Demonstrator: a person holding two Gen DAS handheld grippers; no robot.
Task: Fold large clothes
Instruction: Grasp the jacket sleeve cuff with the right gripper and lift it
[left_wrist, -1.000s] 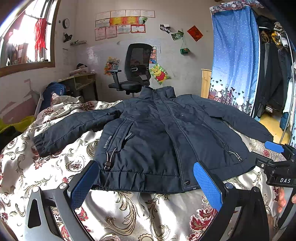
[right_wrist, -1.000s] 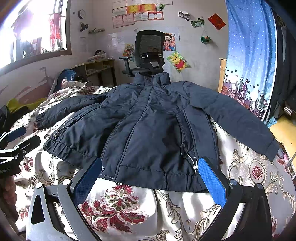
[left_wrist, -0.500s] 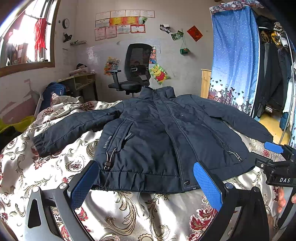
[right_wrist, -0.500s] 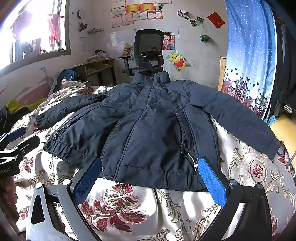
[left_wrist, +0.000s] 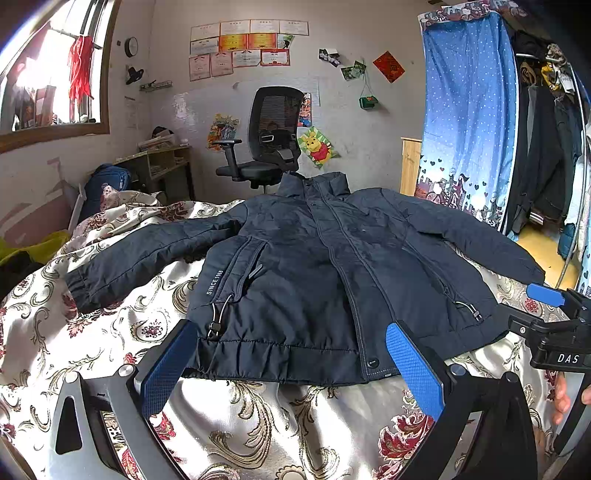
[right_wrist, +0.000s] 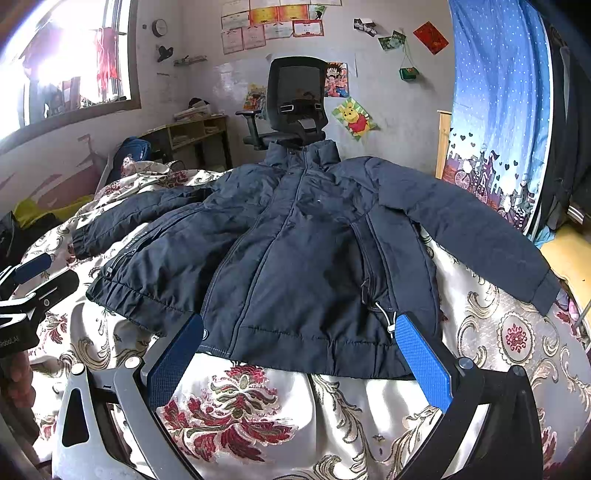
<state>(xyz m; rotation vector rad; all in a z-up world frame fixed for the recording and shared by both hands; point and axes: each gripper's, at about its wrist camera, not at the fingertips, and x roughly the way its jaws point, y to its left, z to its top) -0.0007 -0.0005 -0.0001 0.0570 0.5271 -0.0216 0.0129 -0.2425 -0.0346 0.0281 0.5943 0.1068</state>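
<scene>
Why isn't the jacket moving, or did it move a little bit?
No. The jacket lies in the same spot as before: its collar lines up with the office chair behind it, and its hem sits unchanged on the bedspread.

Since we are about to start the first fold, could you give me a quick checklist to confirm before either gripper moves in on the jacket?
1. Jacket lies flat, front up, on the bedspread: ok.
2. Both sleeves spread outward, not tucked under the body: ok.
3. Left gripper open, holding nothing, just short of the hem: ok.
4. Right gripper open, holding nothing, near the hem: ok.
5. Hem drawcords clear of the blue pads: not ok on the right side, where the cord sits close to a pad.
6. Front fully fastened: cannot tell.
</scene>
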